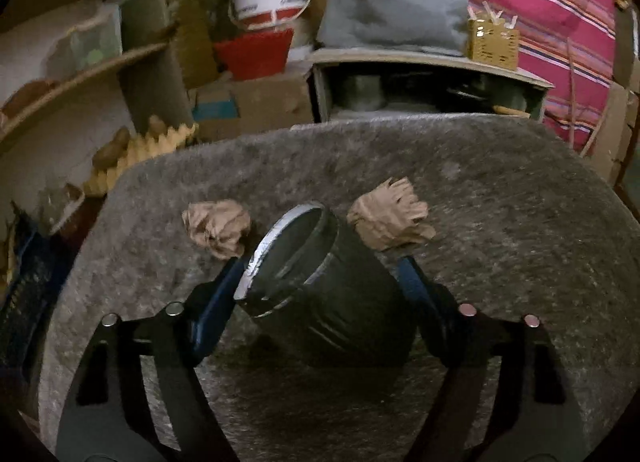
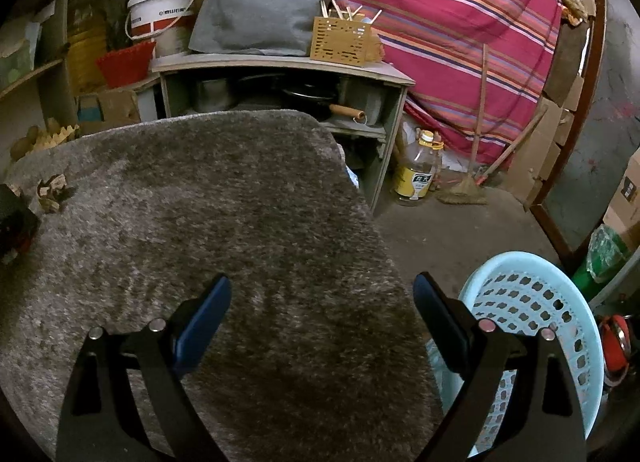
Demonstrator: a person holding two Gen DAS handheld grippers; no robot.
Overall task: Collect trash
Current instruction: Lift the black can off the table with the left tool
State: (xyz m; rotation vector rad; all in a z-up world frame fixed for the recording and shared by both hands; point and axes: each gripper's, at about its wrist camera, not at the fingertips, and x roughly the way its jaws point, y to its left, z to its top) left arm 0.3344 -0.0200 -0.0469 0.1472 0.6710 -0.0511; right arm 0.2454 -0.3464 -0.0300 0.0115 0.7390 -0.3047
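The left gripper [image 1: 320, 274] has a dark tin can [image 1: 320, 286] lying on its side between its blue pads, low in the centre of the left wrist view. The left pad touches the can's silvery rim, but the right pad's contact is hidden behind the can's body, so I cannot tell whether the jaws truly clamp it or only straddle it. The can's open mouth tilts toward the upper left; its inside looks dark and, as far as can be seen, empty. Judging by its look it is light, rigid and rather slick, with a thin wall that could dent and a rim that may be sharp; the ribbed middle of the body seems the safest place to squeeze.

Just beyond the can, on the shaggy grey mat [image 1: 500, 222], lie two crumpled balls of brown paper: one [image 1: 218, 228] to the left of the rim, the other [image 1: 390, 216] to the right, both close to the can. These would weigh almost nothing, crush readily and need only a gentle pinch across the bulk.

The right gripper [image 2: 322, 298] stands released, nothing between its pads, over bare mat. At the lower right of its view a pale blue perforated basket [image 2: 560, 286] sits beside the mat; what shows of its inside appears empty, making it the likely bin.
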